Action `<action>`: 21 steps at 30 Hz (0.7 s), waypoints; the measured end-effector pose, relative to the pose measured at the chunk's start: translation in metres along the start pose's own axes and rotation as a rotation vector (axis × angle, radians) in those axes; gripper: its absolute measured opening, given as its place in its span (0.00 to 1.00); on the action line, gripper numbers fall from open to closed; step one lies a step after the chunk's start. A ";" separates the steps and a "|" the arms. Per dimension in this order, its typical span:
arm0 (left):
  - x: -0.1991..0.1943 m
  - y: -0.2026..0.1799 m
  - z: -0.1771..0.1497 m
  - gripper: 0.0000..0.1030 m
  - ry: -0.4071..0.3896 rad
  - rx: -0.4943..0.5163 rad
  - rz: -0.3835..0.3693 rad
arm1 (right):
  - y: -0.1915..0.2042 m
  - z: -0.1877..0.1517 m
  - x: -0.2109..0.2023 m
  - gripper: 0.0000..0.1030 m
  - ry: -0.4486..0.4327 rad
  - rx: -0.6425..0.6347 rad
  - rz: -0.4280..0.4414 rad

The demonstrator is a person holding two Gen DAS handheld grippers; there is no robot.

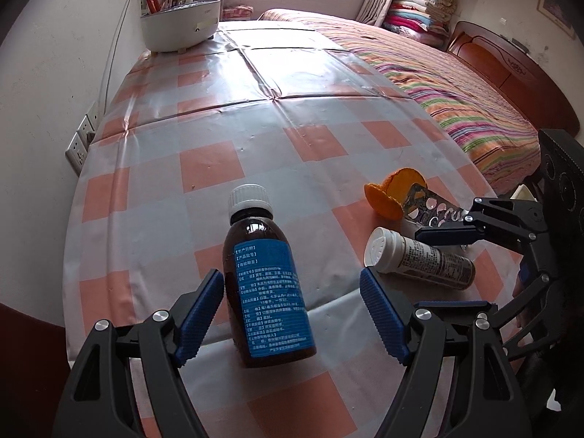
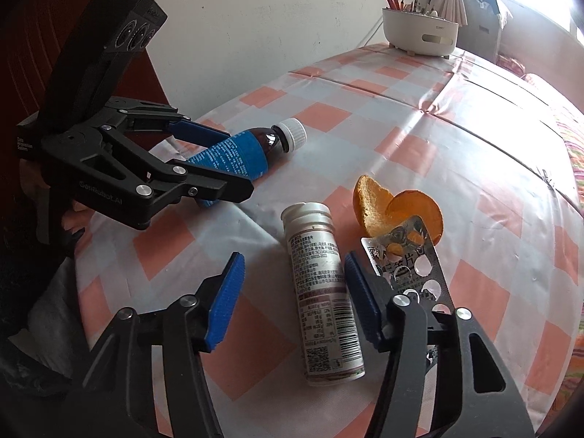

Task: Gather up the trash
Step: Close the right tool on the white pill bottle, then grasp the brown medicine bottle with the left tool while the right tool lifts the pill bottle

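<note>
Bottles (image 2: 325, 292) two, peels (image 2: 398, 206) two, blister pack (image 2: 412, 266) one.

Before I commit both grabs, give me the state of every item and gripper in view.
Brown bottle: lying on its side, cap on, between the left gripper's jaws.
White tube: lying on its side, cap on, between the right gripper's jaws.
Blister pack: several pockets punched out, far end overlapping the orange peel.
Orange peel: curled, empty.
Left gripper: open, not gripping.
Right gripper: open, not gripping.
</note>
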State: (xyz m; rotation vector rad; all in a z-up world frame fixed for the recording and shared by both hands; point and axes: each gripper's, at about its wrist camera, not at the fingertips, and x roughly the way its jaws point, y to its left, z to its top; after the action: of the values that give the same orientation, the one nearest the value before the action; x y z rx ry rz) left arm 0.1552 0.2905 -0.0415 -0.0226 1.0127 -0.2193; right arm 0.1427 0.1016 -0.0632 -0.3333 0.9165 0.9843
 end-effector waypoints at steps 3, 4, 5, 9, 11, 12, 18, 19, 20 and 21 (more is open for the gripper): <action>0.007 -0.002 0.004 0.73 0.020 -0.016 0.001 | 0.001 -0.001 0.002 0.30 0.014 0.006 -0.004; 0.010 -0.002 0.005 0.72 0.029 -0.027 0.004 | 0.001 -0.003 0.003 0.30 0.020 0.008 -0.009; 0.013 -0.002 0.006 0.72 0.036 -0.038 0.008 | 0.000 -0.005 0.004 0.29 0.026 0.014 -0.009; 0.025 -0.001 0.009 0.72 0.071 -0.085 0.034 | -0.002 -0.009 -0.006 0.29 0.010 0.043 0.001; 0.028 0.003 0.010 0.72 0.080 -0.122 0.020 | -0.005 -0.012 -0.017 0.28 -0.016 0.081 0.026; 0.029 0.005 0.011 0.72 0.074 -0.139 0.016 | -0.007 -0.014 -0.024 0.28 -0.033 0.102 0.036; 0.027 0.016 0.014 0.52 0.045 -0.229 0.034 | -0.017 -0.029 -0.065 0.28 -0.149 0.222 0.065; 0.027 0.018 0.014 0.50 0.042 -0.251 0.033 | -0.020 -0.032 -0.076 0.28 -0.181 0.251 0.071; 0.026 0.020 0.013 0.48 0.038 -0.271 0.030 | -0.021 -0.035 -0.083 0.28 -0.204 0.270 0.077; 0.026 0.021 0.013 0.47 0.034 -0.279 0.032 | -0.022 -0.037 -0.091 0.28 -0.226 0.289 0.079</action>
State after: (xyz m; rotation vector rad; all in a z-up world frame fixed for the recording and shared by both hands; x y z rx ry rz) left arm 0.1827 0.3052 -0.0590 -0.2568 1.0708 -0.0476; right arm 0.1206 0.0149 -0.0169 0.0584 0.8549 0.9251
